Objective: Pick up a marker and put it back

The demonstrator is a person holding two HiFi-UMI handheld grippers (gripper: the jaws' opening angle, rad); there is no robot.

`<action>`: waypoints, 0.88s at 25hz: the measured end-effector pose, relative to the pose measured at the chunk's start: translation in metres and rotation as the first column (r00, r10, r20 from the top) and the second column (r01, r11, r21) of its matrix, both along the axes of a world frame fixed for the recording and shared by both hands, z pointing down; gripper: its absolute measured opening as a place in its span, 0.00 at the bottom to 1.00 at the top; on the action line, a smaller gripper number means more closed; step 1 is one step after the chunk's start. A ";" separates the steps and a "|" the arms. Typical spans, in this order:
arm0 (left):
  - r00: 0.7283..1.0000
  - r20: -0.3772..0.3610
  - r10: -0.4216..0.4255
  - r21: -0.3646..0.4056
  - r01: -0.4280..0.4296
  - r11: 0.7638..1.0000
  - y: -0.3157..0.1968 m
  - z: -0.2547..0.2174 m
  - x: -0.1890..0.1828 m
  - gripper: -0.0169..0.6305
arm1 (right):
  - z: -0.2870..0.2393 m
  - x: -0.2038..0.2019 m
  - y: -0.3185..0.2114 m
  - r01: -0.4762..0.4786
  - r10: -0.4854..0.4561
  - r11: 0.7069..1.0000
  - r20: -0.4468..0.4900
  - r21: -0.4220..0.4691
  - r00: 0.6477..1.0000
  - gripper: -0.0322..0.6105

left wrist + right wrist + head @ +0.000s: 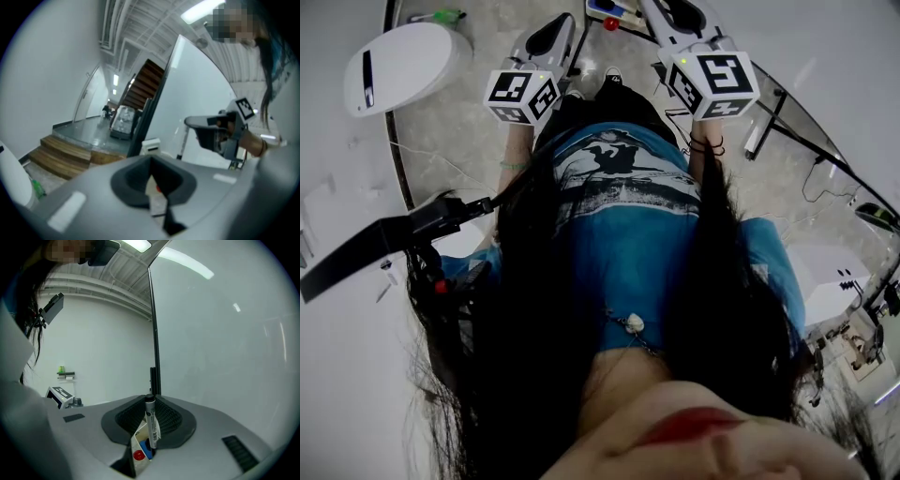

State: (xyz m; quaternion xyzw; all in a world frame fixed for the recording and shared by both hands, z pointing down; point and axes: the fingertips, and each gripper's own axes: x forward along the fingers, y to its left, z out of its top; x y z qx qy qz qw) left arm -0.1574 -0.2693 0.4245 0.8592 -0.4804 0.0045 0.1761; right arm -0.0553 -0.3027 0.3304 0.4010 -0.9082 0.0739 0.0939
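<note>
My right gripper (150,405) is shut on a black marker with a white label (151,423), which stands upright between the jaws. Under it, through the gap, shows a small white holder (138,452) with a red and a blue cap. In the head view that holder (613,11) lies at the top edge, between my left gripper (562,26) and my right gripper (664,9). My left gripper (151,162) has its jaws together with nothing held; a bit of the holder shows through the slit below.
A glass-topped table (787,103) lies under both grippers. A white rounded device (398,66) and a green marker (441,16) sit at the left. The person's body and long hair fill the middle of the head view. A staircase (61,154) is behind.
</note>
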 end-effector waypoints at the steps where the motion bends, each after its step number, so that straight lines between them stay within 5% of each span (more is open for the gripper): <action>1: 1.000 0.007 0.004 -0.001 -0.004 1.000 0.000 0.001 0.001 0.03 | 0.000 0.000 0.000 0.000 0.000 1.000 0.000 -0.001 1.000 0.16; 22: 0.999 -0.044 0.018 0.010 -0.018 1.000 0.002 -0.002 0.005 0.03 | 0.008 -0.003 0.003 0.013 -0.013 1.000 -0.033 -0.012 0.999 0.16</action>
